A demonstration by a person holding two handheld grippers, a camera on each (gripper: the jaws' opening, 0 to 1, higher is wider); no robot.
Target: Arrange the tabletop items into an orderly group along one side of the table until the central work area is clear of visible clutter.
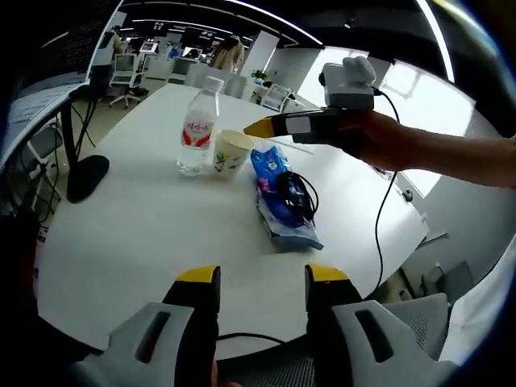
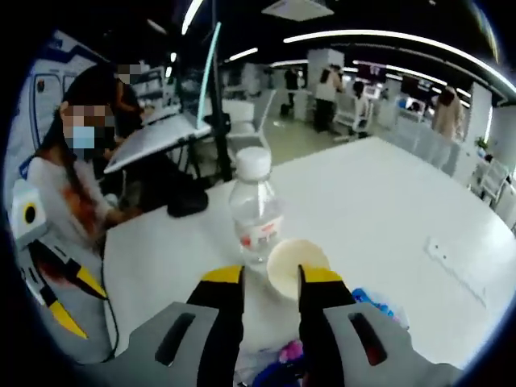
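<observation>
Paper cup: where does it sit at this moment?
In the left gripper view the paper cup stands on the white table, touching or nearly touching the water bottle on its left, with the blue packet to its right.

I work in an open office under long ceiling lights (image 2: 387, 36). Bright windows (image 1: 419, 101) glow beyond. Office chairs (image 1: 125, 76) stand farther back.

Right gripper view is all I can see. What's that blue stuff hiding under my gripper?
Observer: The left gripper view shows blue packets lying flat on the table, right beside the paper cup.
Operator: Is anything on them?
Observer: Yes, a coiled black cable lies on top.
Operator: Is my gripper touching the cup?
Observer: It seems not. The right gripper hangs just above the cup's rim, on the packet side.
</observation>
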